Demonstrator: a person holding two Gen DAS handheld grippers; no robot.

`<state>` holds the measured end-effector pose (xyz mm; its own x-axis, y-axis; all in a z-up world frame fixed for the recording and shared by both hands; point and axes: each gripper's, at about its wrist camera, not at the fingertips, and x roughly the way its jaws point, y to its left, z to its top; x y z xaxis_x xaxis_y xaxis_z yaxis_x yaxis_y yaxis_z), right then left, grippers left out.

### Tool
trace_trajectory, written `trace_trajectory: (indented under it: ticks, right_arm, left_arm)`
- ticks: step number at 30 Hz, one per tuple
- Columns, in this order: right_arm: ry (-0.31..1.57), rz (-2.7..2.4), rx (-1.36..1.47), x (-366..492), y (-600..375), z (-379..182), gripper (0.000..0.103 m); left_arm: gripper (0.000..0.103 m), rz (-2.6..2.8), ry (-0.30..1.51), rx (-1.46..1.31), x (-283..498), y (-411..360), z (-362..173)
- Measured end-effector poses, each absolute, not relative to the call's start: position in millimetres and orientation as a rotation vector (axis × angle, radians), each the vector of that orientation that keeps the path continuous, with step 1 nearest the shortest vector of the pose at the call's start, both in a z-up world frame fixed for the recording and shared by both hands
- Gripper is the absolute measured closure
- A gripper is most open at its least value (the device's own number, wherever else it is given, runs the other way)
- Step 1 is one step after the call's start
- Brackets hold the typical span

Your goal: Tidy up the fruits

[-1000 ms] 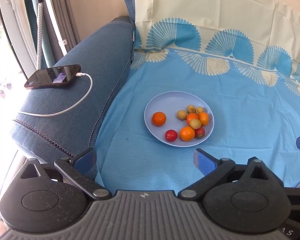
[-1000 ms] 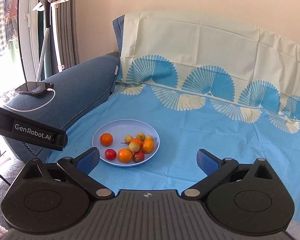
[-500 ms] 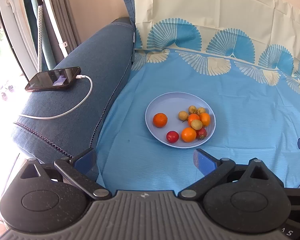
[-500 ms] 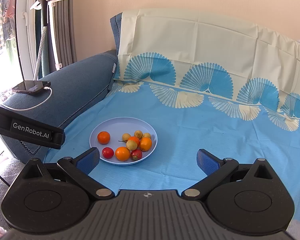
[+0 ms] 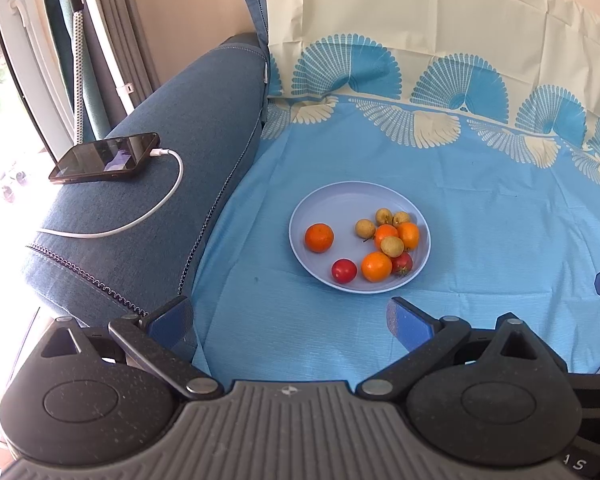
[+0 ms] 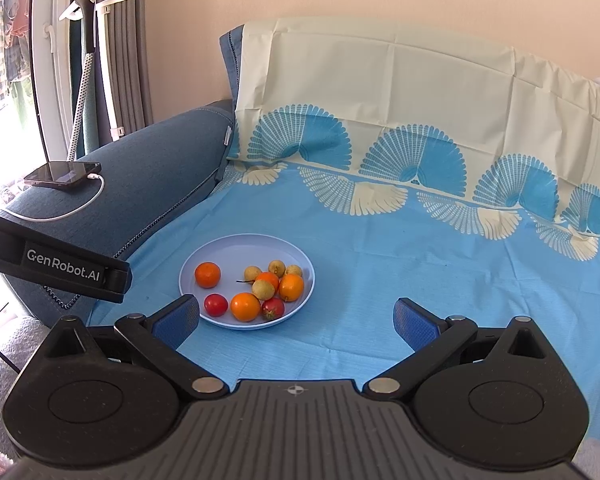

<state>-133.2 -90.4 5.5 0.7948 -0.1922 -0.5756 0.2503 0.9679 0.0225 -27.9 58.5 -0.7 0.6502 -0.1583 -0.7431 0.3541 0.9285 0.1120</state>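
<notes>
We see a pale blue plate (image 5: 340, 200) resting on a light blue sheet (image 5: 480, 208) with fan patterns, spread over the seat of a blue sofa (image 5: 188, 120). The fruit all lies on this plate. One orange (image 5: 319, 237) sits alone on the left part of the plate, and a red tomato (image 5: 344, 270) lies nearer the front rim, apart from it. The rest cluster on the right part: another orange (image 5: 376, 266) at the front, touching a second tomato (image 5: 402, 263), two more oranges behind, and four small yellowish-brown round fruits (image 5: 392, 246) among and behind them, one resting on top of the pile.

Our left tongs (image 5: 290, 320) hover over the sheet just in front of the plate, blue pads spread wide apart and holding nothing. Our right tongs (image 6: 296, 320) are likewise spread wide and empty, the left pad just beside the plate's front rim.

On the sofa's armrest lies a black phone (image 5: 104, 157) with a white cable (image 5: 156, 208) plugged in.
</notes>
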Motion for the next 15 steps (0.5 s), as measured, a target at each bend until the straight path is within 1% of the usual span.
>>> trace_trajectory:
  ticks: [15]
  right_arm:
    - [0.608,-0.236,0.096,-133.7,-89.1,4.7,0.001]
  left_arm:
    - [0.0,-0.294,0.816,0.258,-27.1,59.4,-1.3]
